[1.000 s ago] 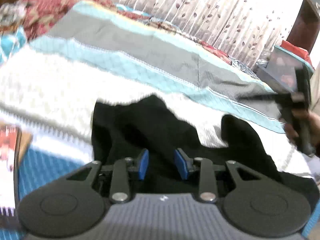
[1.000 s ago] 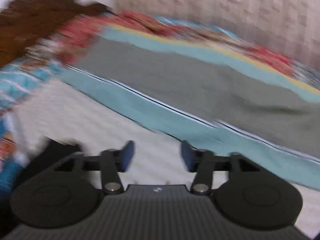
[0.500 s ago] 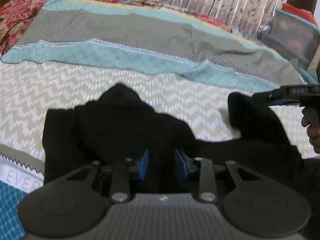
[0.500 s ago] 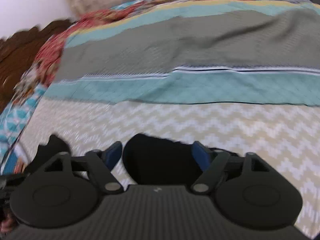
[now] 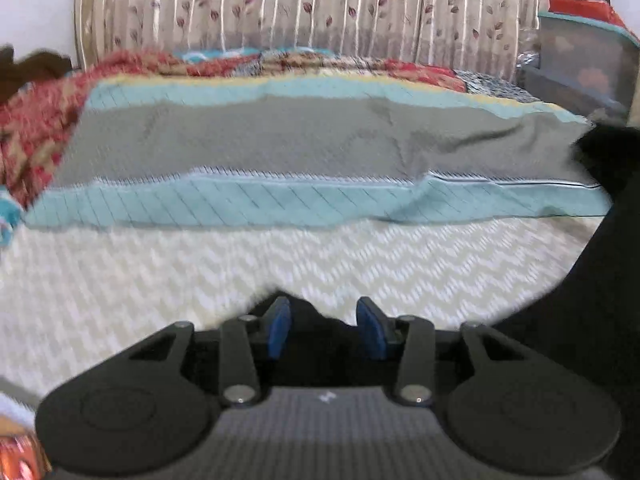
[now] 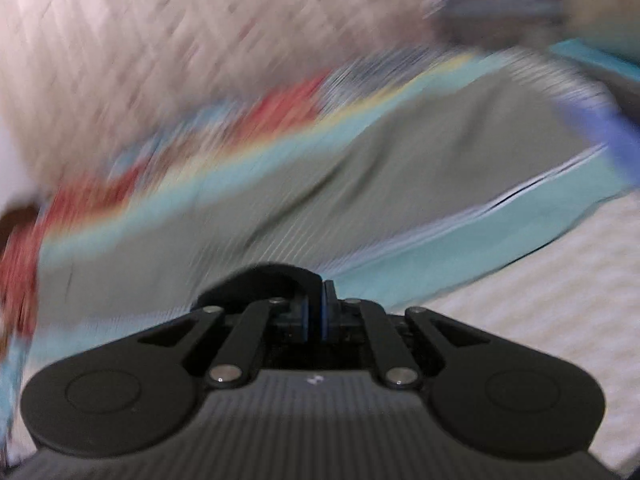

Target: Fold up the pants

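The black pants (image 5: 580, 312) lie across the near edge of the bed, and on the right a part of them rises as a dark mass. My left gripper (image 5: 324, 320) sits low over them. Its jaws are opening, and a bunch of black cloth stands between the blue pads (image 5: 278, 328) without being pinched. My right gripper (image 6: 316, 308) is shut on a fold of the pants (image 6: 260, 280), which loops up just past its pads. The right wrist view is heavily blurred by motion.
The cream chevron sheet (image 5: 160, 272) covers the near half of the bed. A grey and teal blanket (image 5: 260, 148) lies behind it, with a red patterned quilt (image 5: 36, 132) at the far left. Leaf-print curtains (image 5: 280, 0) hang behind, and plastic storage boxes (image 5: 580, 60) stand at the right.
The right gripper went from wide open around a pants end to shut on it, then swung away and rolled. The left gripper slid along and its pads spread wider.
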A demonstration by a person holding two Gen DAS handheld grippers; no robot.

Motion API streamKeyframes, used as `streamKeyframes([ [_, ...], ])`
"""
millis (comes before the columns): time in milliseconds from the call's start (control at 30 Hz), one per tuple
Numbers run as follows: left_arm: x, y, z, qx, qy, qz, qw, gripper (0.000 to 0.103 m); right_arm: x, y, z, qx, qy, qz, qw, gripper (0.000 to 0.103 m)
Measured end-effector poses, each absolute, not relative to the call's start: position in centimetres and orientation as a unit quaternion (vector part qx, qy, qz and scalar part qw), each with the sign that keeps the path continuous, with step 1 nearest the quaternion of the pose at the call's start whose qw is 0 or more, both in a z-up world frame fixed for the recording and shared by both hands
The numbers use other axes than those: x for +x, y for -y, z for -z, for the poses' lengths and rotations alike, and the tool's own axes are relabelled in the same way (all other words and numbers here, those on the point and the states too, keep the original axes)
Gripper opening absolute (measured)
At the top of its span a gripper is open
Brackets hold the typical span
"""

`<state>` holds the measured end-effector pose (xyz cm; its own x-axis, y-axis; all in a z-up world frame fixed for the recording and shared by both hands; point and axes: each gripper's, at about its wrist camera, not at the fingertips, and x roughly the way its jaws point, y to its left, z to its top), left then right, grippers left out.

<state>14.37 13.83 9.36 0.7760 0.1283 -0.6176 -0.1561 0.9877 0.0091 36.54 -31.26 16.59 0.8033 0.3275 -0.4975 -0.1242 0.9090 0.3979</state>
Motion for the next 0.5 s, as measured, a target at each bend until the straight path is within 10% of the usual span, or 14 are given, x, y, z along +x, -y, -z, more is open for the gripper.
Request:
streamKeyframes([
  [167,17.4,-13.8,-8.8,0.023,-0.331,-0.098,0.938,0.052,35.2,40.9,-16.7,0.225,-0.268,0.016,0.937,0.016],
  [233,18.6,-13.7,-8.3,0.040,-0.341,-0.101,0.934,0.053,35.1,42.2,-14.8,0.212,-0.298,0.056,0.929,0.048],
  [500,21.4,-14.0,-5.9,0.085,-0.385,-0.071,0.916,0.075,32.0,46.1,-11.9,0.217,-0.318,0.087,0.919,0.050],
])
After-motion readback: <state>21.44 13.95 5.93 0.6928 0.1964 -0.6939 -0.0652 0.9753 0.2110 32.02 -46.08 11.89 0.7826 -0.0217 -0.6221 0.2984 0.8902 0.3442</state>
